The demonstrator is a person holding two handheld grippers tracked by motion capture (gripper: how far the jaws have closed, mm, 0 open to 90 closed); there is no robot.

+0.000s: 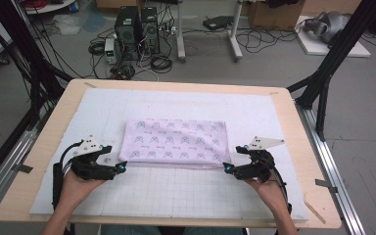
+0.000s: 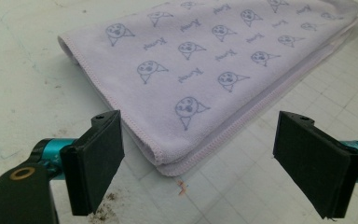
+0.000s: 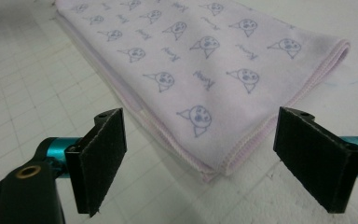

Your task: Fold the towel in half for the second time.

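A folded lilac towel with small printed faces lies flat in the middle of the white gridded mat. My left gripper rests just off the towel's near left corner, jaws open with nothing between them. In the left gripper view that towel corner lies on the mat ahead of the left gripper, untouched. My right gripper sits beside the near right corner, also open. The right gripper view shows the towel corner lying beyond the right gripper, free of the pads.
The mat covers a wooden table with rounded corners. Black frame struts rise at both sides of the table. Computer towers and cables sit on the floor behind it.
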